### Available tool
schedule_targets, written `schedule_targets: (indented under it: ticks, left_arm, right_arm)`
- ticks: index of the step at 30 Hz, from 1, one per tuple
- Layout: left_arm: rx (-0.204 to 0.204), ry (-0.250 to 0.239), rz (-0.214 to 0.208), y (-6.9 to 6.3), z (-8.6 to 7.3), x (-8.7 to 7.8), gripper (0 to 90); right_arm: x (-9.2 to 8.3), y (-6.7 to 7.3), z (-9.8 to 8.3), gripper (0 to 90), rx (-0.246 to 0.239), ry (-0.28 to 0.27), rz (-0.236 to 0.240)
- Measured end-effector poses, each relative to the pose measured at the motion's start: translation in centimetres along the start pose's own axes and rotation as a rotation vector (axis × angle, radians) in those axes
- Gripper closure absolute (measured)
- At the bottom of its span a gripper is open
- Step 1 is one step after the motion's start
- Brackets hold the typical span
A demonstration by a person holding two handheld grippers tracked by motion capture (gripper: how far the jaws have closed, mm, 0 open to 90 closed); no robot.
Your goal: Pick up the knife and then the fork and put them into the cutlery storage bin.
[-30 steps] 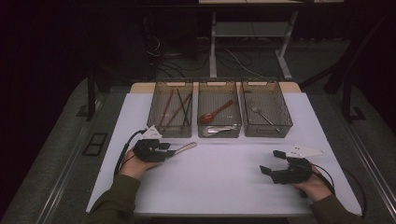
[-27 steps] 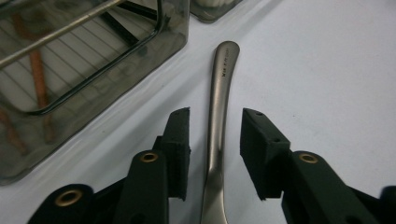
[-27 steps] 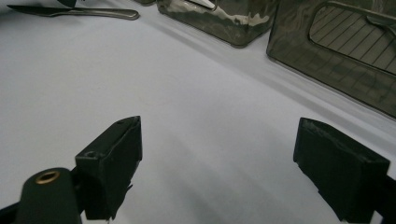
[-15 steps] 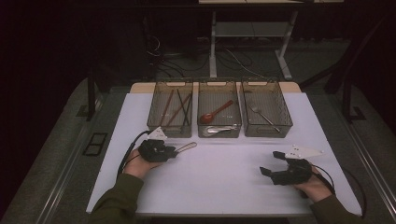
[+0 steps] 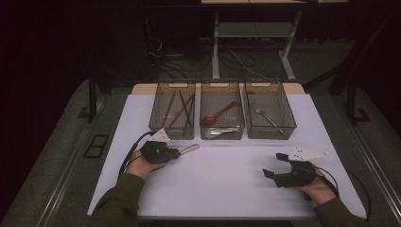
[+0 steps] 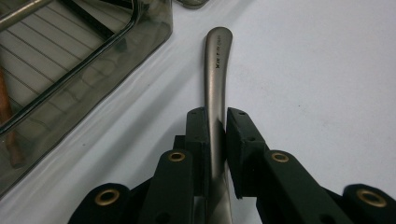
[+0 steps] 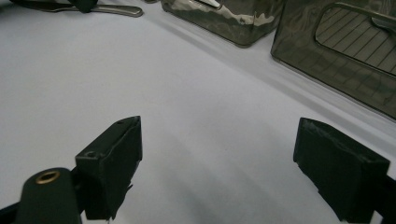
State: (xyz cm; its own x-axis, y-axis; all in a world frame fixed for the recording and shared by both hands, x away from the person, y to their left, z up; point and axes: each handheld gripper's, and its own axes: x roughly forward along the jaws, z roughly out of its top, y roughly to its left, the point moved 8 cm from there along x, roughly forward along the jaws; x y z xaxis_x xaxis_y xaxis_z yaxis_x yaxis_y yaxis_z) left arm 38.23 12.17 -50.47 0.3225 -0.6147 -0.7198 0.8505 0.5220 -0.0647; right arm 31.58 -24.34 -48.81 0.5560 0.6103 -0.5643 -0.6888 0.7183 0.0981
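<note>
A metal utensil [image 5: 189, 149] lies on the white table just in front of the left bin, its stamped handle [image 6: 215, 60] pointing away from me. My left gripper [image 5: 176, 152] [image 6: 216, 123] has just been closing on it, and both black pads now press the handle's sides. The end of the utensil under the gripper is hidden. My right gripper [image 5: 274, 165] [image 7: 219, 163] rests low over the table at the right, open, with only bare table between its jaws. Far off in the right gripper view the utensil [image 7: 116, 9] shows at the top left.
Three smoky plastic bins stand in a row at the back. The left bin [image 5: 156, 124] holds chopsticks, the middle bin [image 5: 222, 135] a red spoon and a metal one, the right bin [image 5: 288, 125] a fork. The left bin's corner [image 6: 140, 32] is close beside the left gripper.
The left gripper's jaws have narrowed onto the utensil's handle, and the hand has edged slightly right. The right gripper has stayed where it was.
</note>
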Motion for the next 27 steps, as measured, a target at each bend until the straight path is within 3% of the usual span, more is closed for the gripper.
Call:
schedule_targets:
  ticks: [4,13,18,24,27]
  left_arm:
    - [0.043,0.007,0.02,-0.2,0.0,0.0,78.6]
    - [0.053,0.022,-0.004,-0.7,0.0,-0.2,78.8]
    - [0.078,0.025,-0.033,-1.8,0.2,0.0,78.9]
    - [0.111,0.004,-0.076,-3.2,1.3,-0.2,78.9]
    - [0.123,-0.013,-0.102,-4.2,2.0,-0.4,78.9]
  right_arm:
    - [0.1,0.0,0.0,15.4,-0.004,0.002,0.001]
    - [0.2,0.3,-0.1,15.4,-0.006,0.014,0.023]
    - [0.3,0.5,0.0,15.3,0.005,0.014,0.054]
    - [0.3,0.9,0.6,15.3,-0.033,0.005,0.085]
    - [0.3,1.3,1.1,15.4,-0.045,0.036,0.128]
